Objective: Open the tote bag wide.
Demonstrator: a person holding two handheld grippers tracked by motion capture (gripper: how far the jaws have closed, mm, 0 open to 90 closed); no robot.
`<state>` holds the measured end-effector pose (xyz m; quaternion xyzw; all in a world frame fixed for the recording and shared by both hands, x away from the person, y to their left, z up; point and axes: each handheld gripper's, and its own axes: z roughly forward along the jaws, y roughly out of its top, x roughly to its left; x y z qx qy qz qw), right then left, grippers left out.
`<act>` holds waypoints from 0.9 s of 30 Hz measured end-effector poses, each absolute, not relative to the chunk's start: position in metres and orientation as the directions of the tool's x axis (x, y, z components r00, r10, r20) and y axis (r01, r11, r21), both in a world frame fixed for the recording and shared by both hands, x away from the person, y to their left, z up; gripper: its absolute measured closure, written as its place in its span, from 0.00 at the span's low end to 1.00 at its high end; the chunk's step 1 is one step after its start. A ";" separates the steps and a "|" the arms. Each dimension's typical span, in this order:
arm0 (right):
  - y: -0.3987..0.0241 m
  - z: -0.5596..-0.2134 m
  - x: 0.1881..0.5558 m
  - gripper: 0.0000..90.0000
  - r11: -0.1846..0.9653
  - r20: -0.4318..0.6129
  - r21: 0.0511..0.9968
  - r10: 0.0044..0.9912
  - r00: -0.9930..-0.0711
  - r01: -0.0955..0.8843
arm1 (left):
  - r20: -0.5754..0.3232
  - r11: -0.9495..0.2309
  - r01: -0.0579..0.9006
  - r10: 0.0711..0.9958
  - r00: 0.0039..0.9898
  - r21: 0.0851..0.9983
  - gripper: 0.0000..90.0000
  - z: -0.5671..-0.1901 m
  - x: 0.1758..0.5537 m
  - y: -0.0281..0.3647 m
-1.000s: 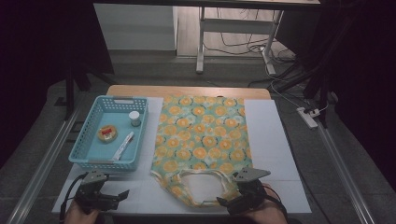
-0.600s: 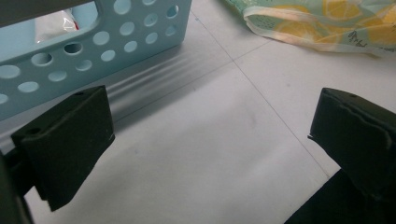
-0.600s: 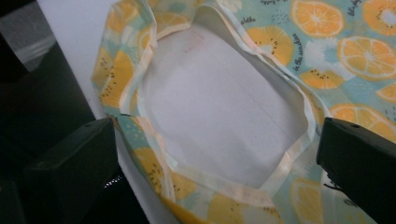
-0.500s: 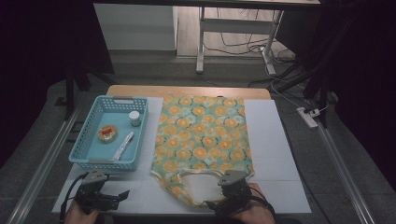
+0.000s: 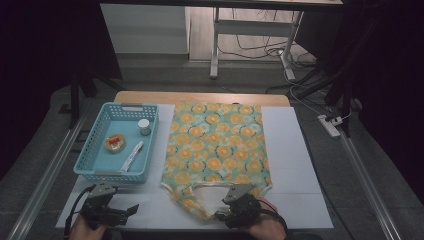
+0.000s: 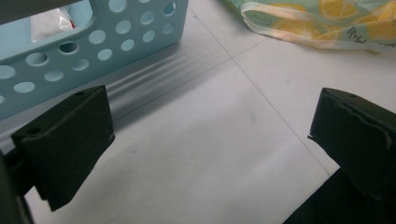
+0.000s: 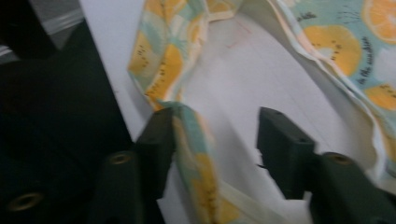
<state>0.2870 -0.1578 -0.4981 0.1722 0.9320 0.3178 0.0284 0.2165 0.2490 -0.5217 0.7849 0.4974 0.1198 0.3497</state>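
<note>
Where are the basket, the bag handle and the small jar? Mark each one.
basket (image 5: pixel 85 163): high view, its left wall.
bag handle (image 7: pixel 194 154): right gripper view, strap between the open jaws.
small jar (image 5: pixel 144 127): high view, its body, inside the basket.

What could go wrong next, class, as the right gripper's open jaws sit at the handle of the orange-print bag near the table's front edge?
1. The handle strap lies against one jaw of the right gripper, not centred; closing might pinch only its edge and let it slip.
2. The handle loops near the table's front edge, so a pull could drag the bag off.
3. The left gripper, open, rests close to the blue basket and could nudge it.
</note>
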 end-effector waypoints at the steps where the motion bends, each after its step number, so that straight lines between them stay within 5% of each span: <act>1: -0.158 -0.498 0.287 0.63 0.739 0.057 0.602 0.339 -0.939 0.303 | -0.160 -0.261 0.697 0.864 0.477 0.668 0.00 -0.522 0.217 0.249; 5: -0.157 -0.493 0.288 0.84 0.739 0.085 0.606 0.307 -0.948 0.294 | -0.158 -0.263 0.697 0.864 0.478 0.667 0.00 -0.522 0.217 0.249; 11: -0.158 -0.482 0.292 0.97 0.725 0.107 0.622 0.295 -0.949 0.295 | -0.158 -0.263 0.698 0.865 0.477 0.667 0.00 -0.522 0.217 0.249; 27: -0.164 -0.470 0.324 0.99 0.654 0.165 0.663 0.345 -0.924 0.363 | -0.160 -0.260 0.699 0.865 0.475 0.667 0.00 -0.522 0.217 0.249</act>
